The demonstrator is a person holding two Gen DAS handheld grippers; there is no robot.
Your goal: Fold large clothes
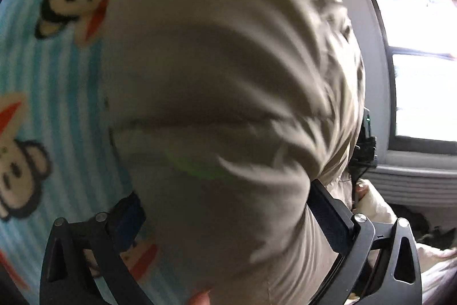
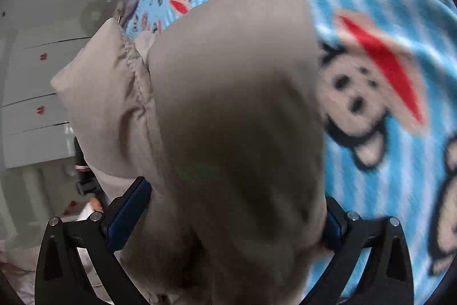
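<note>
A beige padded jacket fills the left wrist view, lifted over a blue striped monkey-print blanket. My left gripper is shut on a thick bunch of the jacket's fabric between its blue pads. In the right wrist view the same jacket bulges up between the fingers, with a quilted stitched section at left. My right gripper is shut on the jacket too. The blanket lies under it at right. The fingertips are hidden by fabric in both views.
A bright window and grey wall are at the right of the left wrist view. White drawers with small red marks stand at the left of the right wrist view. A person's hand shows behind the jacket.
</note>
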